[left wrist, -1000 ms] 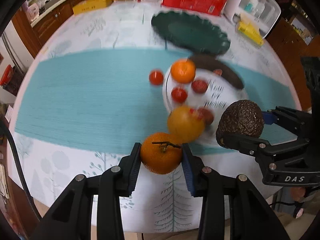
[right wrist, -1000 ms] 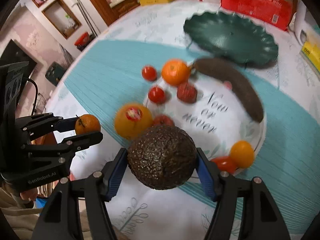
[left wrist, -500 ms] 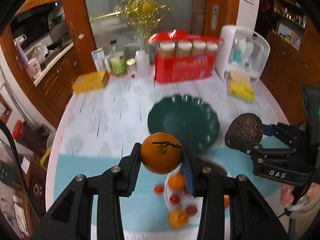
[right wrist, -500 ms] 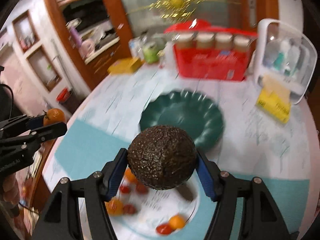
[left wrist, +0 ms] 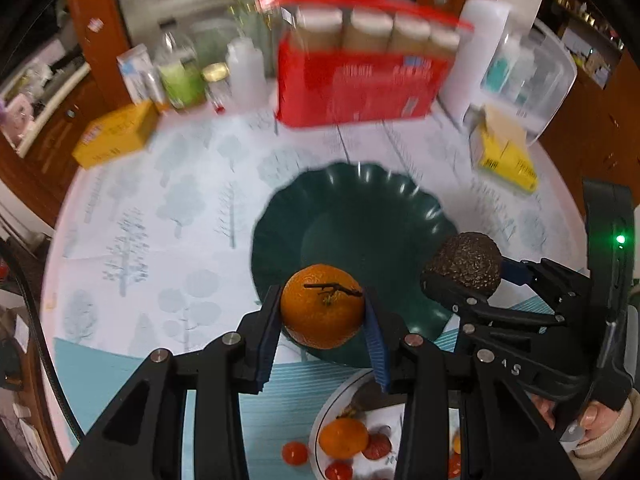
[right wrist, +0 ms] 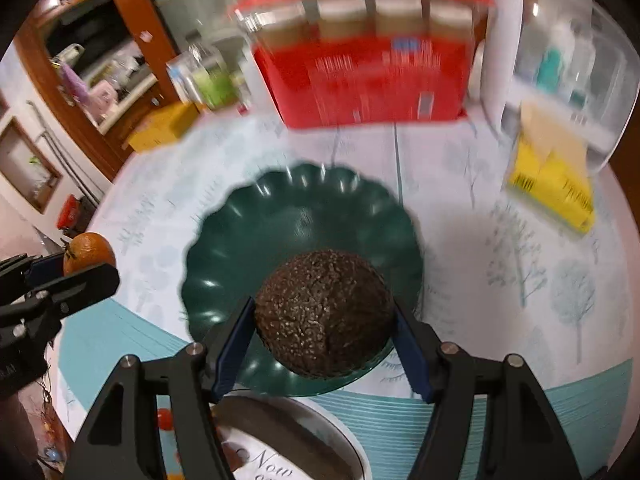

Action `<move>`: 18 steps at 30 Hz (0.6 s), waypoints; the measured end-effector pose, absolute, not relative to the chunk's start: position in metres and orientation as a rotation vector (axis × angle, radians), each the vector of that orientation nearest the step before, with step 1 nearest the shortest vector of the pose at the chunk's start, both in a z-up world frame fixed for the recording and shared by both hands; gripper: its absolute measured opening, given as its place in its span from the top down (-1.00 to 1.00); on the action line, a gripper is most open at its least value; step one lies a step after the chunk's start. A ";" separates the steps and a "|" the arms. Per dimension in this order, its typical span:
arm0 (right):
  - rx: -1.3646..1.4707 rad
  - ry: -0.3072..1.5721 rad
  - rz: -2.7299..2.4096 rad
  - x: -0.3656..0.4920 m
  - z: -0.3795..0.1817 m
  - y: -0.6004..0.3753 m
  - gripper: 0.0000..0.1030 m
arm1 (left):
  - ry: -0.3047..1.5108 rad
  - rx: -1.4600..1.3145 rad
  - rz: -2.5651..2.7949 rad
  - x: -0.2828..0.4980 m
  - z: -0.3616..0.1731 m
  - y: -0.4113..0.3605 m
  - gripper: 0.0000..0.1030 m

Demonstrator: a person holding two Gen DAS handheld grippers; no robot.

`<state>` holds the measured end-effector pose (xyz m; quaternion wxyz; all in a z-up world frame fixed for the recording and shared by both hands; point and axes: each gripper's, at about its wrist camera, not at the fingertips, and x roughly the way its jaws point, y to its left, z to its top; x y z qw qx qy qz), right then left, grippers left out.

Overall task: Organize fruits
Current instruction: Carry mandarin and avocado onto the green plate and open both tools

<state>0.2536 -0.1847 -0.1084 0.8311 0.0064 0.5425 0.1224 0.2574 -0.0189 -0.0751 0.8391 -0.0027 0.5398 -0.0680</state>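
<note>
Left wrist view shows the left gripper (left wrist: 323,316) clamped on an orange (left wrist: 322,306), stem up, with the green plate (left wrist: 280,232) lying just ahead of and below its fingers. Beside it, the right gripper (right wrist: 324,332) grips a dark avocado (right wrist: 324,312), squeezed across its width, and the same plate (right wrist: 224,232) spreads directly beyond those fingers. Both fruits look to hang over the plate's near rim, the avocado seemingly nearer its middle. Behind the fingers sits a white plate (left wrist: 320,426) with other fruit.
</note>
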 end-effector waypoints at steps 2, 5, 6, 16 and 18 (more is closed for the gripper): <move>0.018 1.188 0.252 0.256 -0.124 -0.182 -0.31 | 1.182 -0.014 -0.165 0.269 -0.099 -0.018 0.27; 0.016 1.237 0.260 0.261 -0.147 -0.178 -0.31 | 1.222 -0.014 -0.197 0.282 -0.125 -0.017 0.27; 0.009 1.248 0.262 0.262 -0.153 -0.175 -0.31 | 1.232 -0.009 -0.213 0.287 -0.134 -0.018 0.27; -0.089 1.202 0.287 0.260 -0.167 -0.156 -0.33 | 1.284 -0.021 -0.277 0.308 -0.180 -0.017 0.24; -0.120 1.183 0.286 0.258 -0.166 -0.152 -0.33 | 1.288 -0.002 -0.276 0.308 -0.184 -0.019 -0.03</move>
